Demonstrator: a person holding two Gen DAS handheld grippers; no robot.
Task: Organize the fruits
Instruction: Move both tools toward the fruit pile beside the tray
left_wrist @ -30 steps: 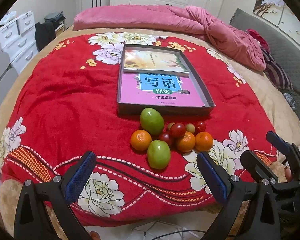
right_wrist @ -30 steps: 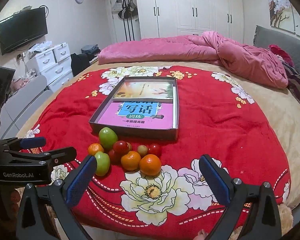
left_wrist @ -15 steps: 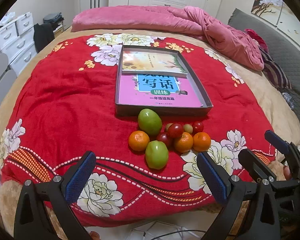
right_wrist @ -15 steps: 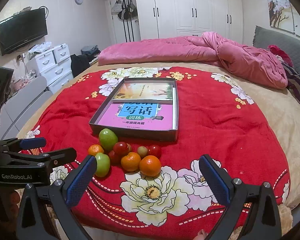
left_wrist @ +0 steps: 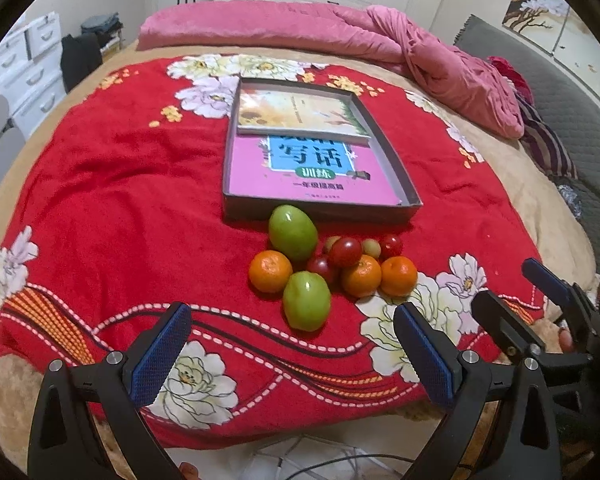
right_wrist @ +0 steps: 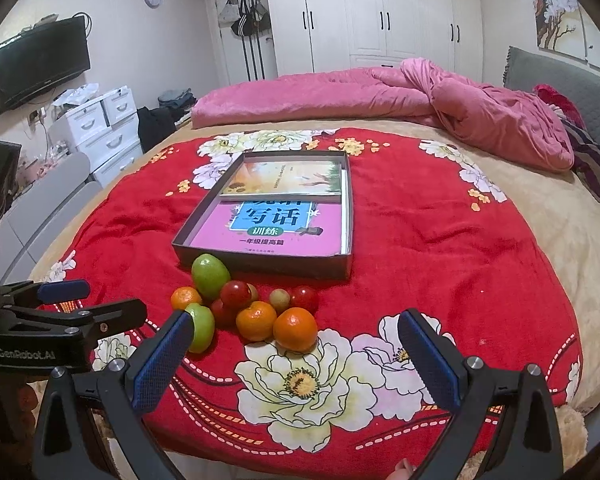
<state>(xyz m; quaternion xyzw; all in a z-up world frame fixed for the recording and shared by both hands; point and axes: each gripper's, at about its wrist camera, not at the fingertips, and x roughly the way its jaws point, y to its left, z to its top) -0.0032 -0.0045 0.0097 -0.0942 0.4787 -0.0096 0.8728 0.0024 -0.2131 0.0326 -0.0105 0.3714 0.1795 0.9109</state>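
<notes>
Fruit pile (left_wrist: 324, 268) on red floral blanket (left_wrist: 112, 200) at near end of bed, just in front of shallow grey box (left_wrist: 396, 168) holding two books. Nothing lifted yet.

Left tongs (left_wrist: 292, 354) released, blue pads wide apart, empty, hovering short of pile. Right tongs (right_wrist: 294, 364) likewise spread and empty, low over blanket edge; also visible at right of left view (left_wrist: 540, 292).

Pile contents: two green oval fruits, nearer one (left_wrist: 306, 300) closest to left tongs, farther one (left_wrist: 293, 232) just beside box wall. Three mandarins: left one (left_wrist: 270, 271), two touching at right (left_wrist: 361, 275) (left_wrist: 398, 275). Small red fruits (left_wrist: 344, 251) and pale ones (left_wrist: 370, 247) wedged between, probably cherry tomatoes or similar, exact kind unclear.

Handling judgement: all light, round, prone to rolling on soft bedding. Green fruits likely firm, smooth, a bit slippery; grip across narrow middle. Mandarins soft-skinned, slightly squashy; pinch across equator, gentle squeeze. Small red ones fragile, thin-skinned, easy to burst or squirt out; light centred closure. Outer pieces best taken first, since touching neighbours likely to shift. Nearer green fruit most accessible to left tongs, rightmost mandarin to right.
</notes>
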